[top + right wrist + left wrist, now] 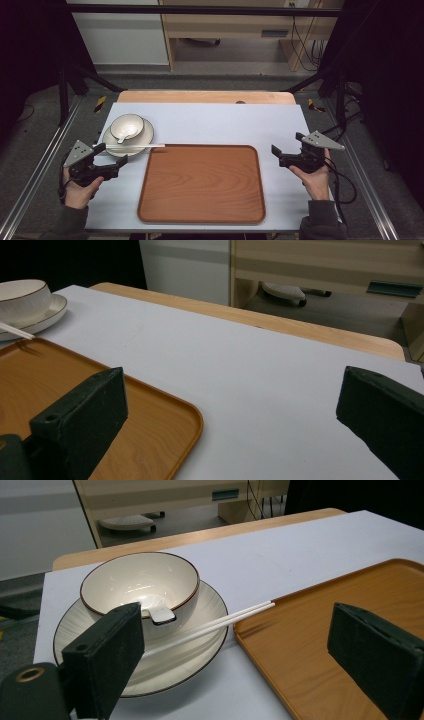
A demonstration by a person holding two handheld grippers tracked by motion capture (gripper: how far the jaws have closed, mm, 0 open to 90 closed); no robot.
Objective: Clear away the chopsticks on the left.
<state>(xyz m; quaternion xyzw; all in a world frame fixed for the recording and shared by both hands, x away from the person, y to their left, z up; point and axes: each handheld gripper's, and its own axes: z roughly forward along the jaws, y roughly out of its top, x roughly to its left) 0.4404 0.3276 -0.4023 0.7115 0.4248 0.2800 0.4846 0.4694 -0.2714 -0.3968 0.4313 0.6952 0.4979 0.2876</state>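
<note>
A cream bowl (127, 125) (140, 582) (22, 295) with a dark rim sits on a matching plate (145, 137) (200, 645) (52, 310) at the table's left. A white spoon (125, 135) (159, 611) lies inside the bowl. White chopsticks (145, 146) (220, 622) (15, 332) rest across the plate's near rim, tips over the edge of the wooden tray (201, 183) (310, 650) (45, 375). My left gripper (114, 155) (235, 665) is open, just near-left of the plate. My right gripper (286, 145) (235, 420) is open, right of the tray, over bare mat.
A pale blue mat (220, 122) covers the wooden table (205, 96). Metal rails (40, 160) run along both sides. Beyond the far edge stand a white cabinet (120, 35) and wooden furniture (230, 25) with cables (305, 40).
</note>
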